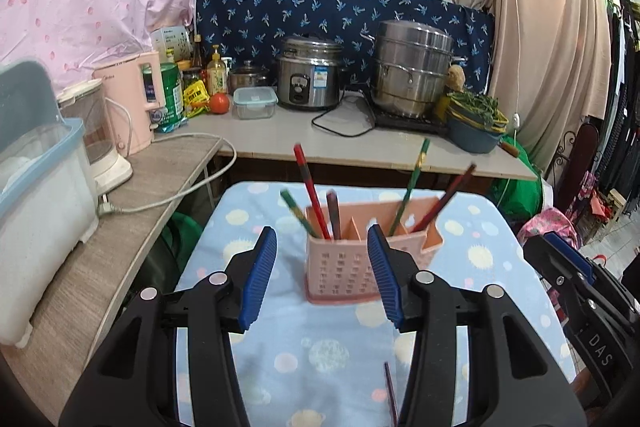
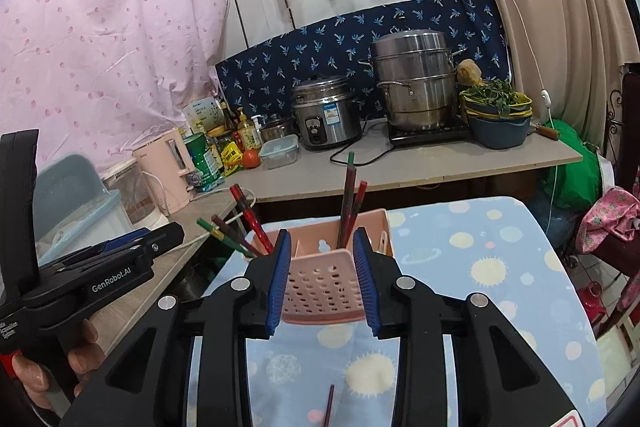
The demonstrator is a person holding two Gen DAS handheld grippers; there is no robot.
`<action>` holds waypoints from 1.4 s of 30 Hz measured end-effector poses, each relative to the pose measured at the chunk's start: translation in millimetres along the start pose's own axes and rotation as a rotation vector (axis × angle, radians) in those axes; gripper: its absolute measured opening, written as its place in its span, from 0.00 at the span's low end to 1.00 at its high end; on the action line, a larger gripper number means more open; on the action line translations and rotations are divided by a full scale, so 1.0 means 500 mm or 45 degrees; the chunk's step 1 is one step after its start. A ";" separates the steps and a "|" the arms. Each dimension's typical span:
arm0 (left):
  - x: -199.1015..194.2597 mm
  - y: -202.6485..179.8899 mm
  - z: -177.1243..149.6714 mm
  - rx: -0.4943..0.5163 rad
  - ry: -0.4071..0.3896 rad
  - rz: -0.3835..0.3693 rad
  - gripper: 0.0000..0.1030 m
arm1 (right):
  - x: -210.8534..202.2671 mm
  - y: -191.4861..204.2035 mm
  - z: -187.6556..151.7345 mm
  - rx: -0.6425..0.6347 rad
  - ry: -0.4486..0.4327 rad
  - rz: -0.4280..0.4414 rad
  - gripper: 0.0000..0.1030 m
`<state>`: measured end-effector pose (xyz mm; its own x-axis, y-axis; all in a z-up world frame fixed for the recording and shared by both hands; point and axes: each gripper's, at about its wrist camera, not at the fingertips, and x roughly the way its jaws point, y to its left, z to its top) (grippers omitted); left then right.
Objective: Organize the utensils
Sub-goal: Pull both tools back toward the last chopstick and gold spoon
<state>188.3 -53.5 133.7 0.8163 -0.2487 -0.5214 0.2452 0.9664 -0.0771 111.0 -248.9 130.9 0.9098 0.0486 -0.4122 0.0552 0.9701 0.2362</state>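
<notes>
A blue spotted cloth (image 1: 328, 359) covers the table, with a kitchen counter (image 1: 280, 139) behind carrying a rice cooker (image 1: 308, 73), a steamer pot (image 1: 414, 67), a pink kettle (image 1: 134, 99) and a tomato (image 1: 219, 103).

On the cloth stands the pink holder (image 1: 352, 263), with chopsticks (image 1: 310, 191) leaning out of its compartments. One loose chopstick (image 1: 390, 393) lies on the cloth near the lower edge, cut off by the frame.

The left gripper (image 1: 322, 267) hangs before the holder, jaws apart and empty; its right finger covers part of the holder's front. The right gripper (image 2: 322, 275) is likewise spread with nothing between its pads.

Only the right view shows the hand (image 2: 52, 367) gripping the left tool's handle; the left view shows only an edge of the right tool.
</notes>
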 end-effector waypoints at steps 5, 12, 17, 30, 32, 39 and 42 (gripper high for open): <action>-0.011 0.013 -0.075 -0.006 0.081 0.006 0.44 | -0.037 -0.007 -0.082 -0.021 0.091 -0.027 0.31; -0.017 0.030 -0.194 -0.023 0.206 0.020 0.44 | -0.074 -0.014 -0.197 -0.024 0.218 -0.052 0.31; -0.023 0.035 -0.275 -0.022 0.294 0.022 0.44 | -0.103 -0.011 -0.273 -0.039 0.294 -0.068 0.31; -0.034 0.027 -0.414 -0.017 0.459 0.012 0.44 | -0.130 0.015 -0.446 -0.043 0.520 -0.014 0.31; -0.036 0.026 -0.428 -0.017 0.479 0.010 0.44 | -0.129 0.022 -0.463 -0.052 0.543 -0.006 0.31; -0.044 0.024 -0.457 -0.016 0.521 0.000 0.44 | -0.124 0.041 -0.495 -0.074 0.586 0.017 0.30; -0.045 0.024 -0.465 -0.015 0.536 -0.003 0.44 | -0.121 0.045 -0.497 -0.082 0.591 0.015 0.29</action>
<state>51.3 -21.1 -53.2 0.5301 -0.2049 -0.8228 0.2390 0.9671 -0.0868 -45.2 -171.1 -57.6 0.6293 0.1469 -0.7632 0.0071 0.9809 0.1946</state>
